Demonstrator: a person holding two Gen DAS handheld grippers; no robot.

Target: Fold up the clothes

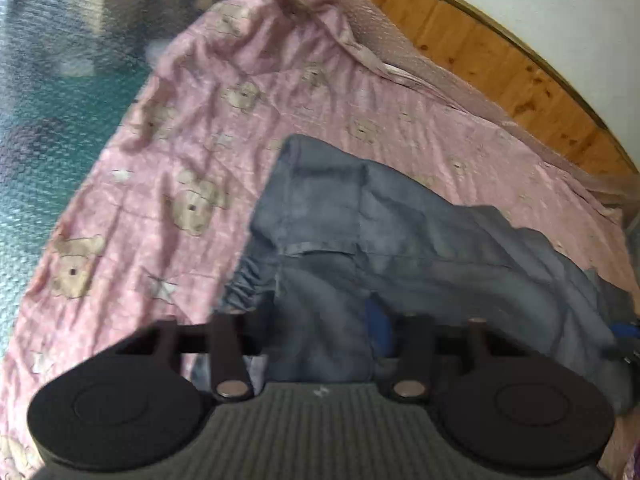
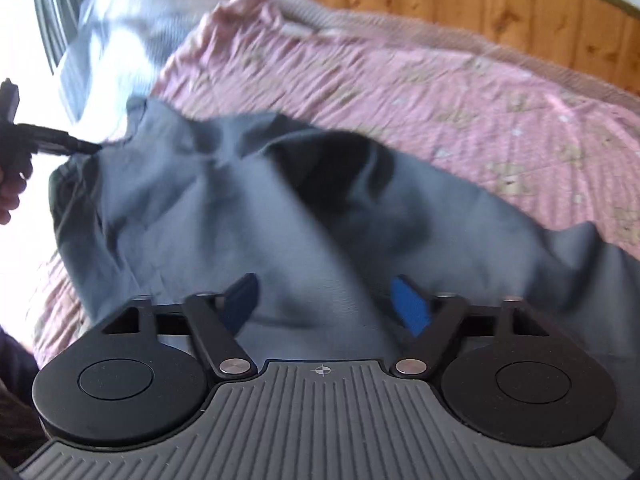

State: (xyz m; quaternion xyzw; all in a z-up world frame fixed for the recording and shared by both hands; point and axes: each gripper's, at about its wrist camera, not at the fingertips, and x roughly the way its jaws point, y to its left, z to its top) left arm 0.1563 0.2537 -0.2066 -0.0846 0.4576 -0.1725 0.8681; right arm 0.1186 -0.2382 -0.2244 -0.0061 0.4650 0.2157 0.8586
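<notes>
One pink bear-print bedspread (image 1: 168, 184) spreads ahead of both jaws, and on it the grey garment (image 2: 208, 216) lies rumpled. Left gripper (image 2: 86, 146) pinches its far edge; right gripper (image 2: 326, 304) stands wide with cloth between the jaws. Uneven pulling may, I judge, skew any fold.

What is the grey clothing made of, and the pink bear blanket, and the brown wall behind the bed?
Grey garment: thin woven cloth, matte, hangs in soft folds. Pink bedspread: looks like quilted cotton, with stitched lines and puckers. Brown wall panel: wood, with visible knots and plank seams, slightly glossy.
</notes>
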